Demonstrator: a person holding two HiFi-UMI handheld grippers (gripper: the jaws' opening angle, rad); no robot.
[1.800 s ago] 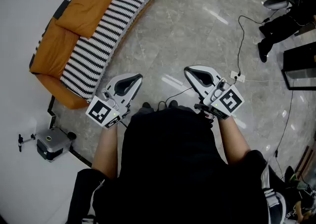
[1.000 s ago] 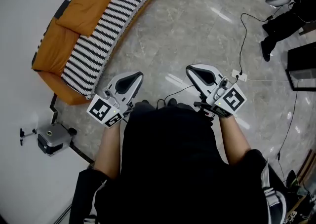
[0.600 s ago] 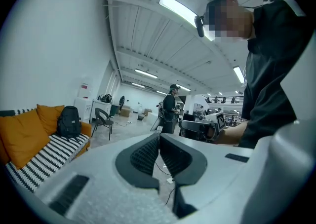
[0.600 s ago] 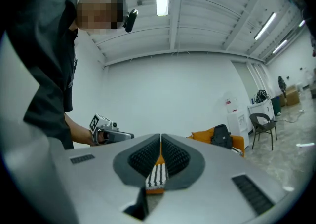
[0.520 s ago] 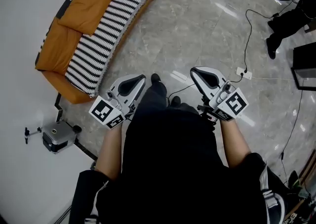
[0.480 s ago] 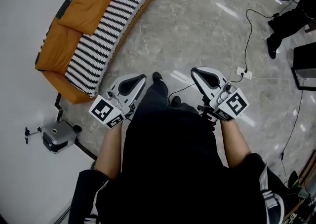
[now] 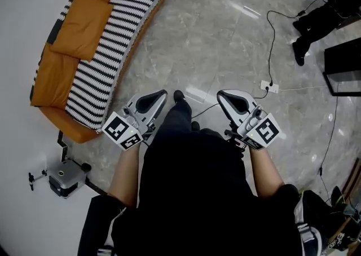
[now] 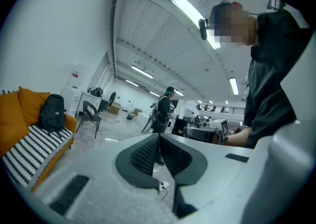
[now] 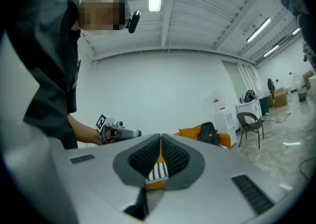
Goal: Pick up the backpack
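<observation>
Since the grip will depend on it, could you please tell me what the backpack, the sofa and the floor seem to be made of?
Backpack: likely black woven fabric, matt, no sheen.
Sofa: orange cloth, matt and creased, its seat under a black-and-white striped textile cover.
Floor: polished stone or tile, grey and veined, with bright reflected streaks.
</observation>
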